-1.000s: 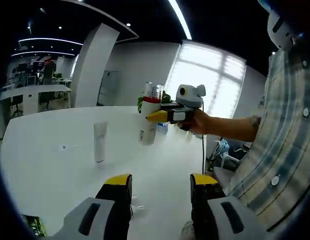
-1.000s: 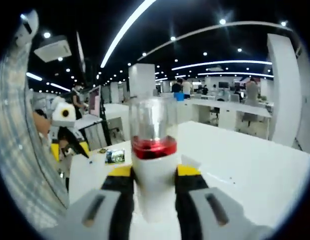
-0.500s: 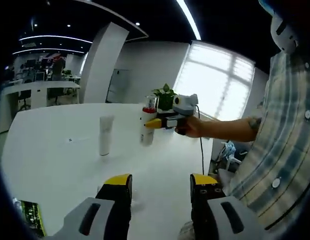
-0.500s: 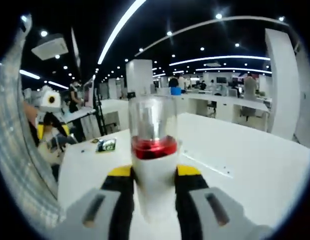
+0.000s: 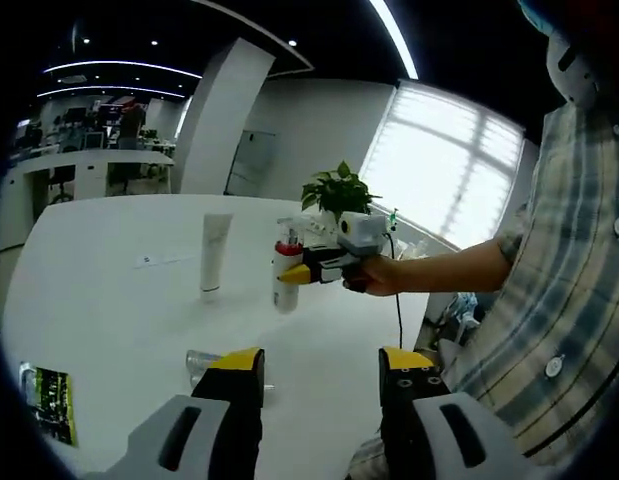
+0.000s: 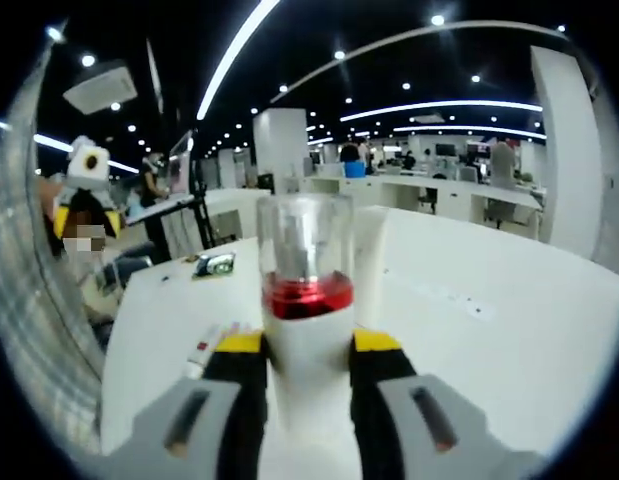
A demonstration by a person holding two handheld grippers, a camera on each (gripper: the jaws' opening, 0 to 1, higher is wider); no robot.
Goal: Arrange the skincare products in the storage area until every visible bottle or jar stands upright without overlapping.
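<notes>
The right hand-held gripper (image 6: 300,355) is clenched on a white pump bottle with a red collar and clear plastic cap (image 6: 307,310), its long axis upright, cap pointing up, carried above the white desk (image 5: 109,300). In the left gripper view that bottle (image 5: 285,272) hangs near a white squeeze tube (image 5: 214,256) standing upright on its cap. The left hand-held gripper (image 5: 320,372) is released, jaws apart, above a small clear item (image 5: 205,362) lying on the desk.
</notes>
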